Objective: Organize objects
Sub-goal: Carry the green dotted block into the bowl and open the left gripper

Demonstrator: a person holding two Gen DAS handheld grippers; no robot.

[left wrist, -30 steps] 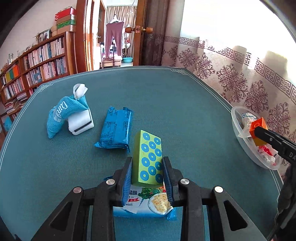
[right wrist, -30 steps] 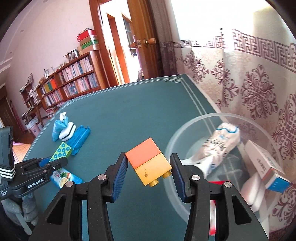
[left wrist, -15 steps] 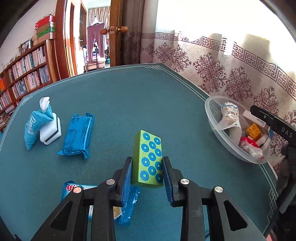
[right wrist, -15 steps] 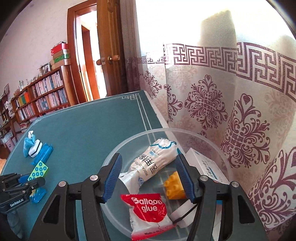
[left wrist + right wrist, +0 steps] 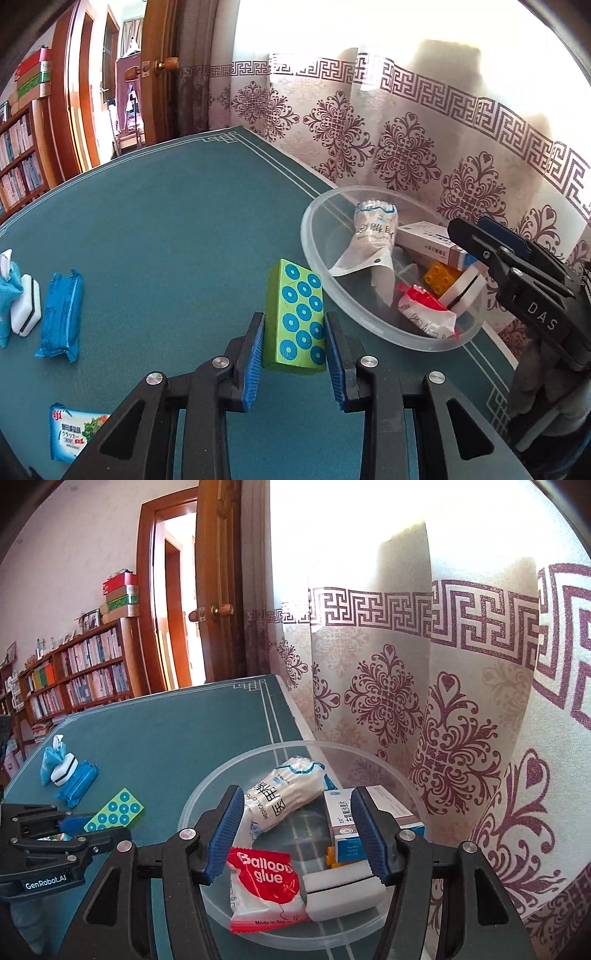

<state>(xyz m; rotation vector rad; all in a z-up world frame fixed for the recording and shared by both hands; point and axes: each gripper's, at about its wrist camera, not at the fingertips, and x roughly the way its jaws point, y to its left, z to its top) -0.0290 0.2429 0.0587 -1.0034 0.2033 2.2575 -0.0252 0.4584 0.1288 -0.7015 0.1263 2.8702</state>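
Observation:
My left gripper is shut on a green block with blue dots, held just left of a clear plastic bowl. In the right wrist view, the same block hangs in the left gripper beside the bowl. My right gripper is over the bowl, open, with nothing pressed between its pads. An orange and yellow brick lies in the bowl among the other items. The right gripper reaches in from the bowl's right side.
The bowl also holds a red balloon glue packet, a white gauze pack, a box and a white sponge. On the green table lie a blue pack, a white eraser and a cracker packet. A curtain hangs behind the bowl.
My left gripper carried the green block to the right, close to the bowl. My right gripper opened and the orange and yellow brick now lies in the bowl.

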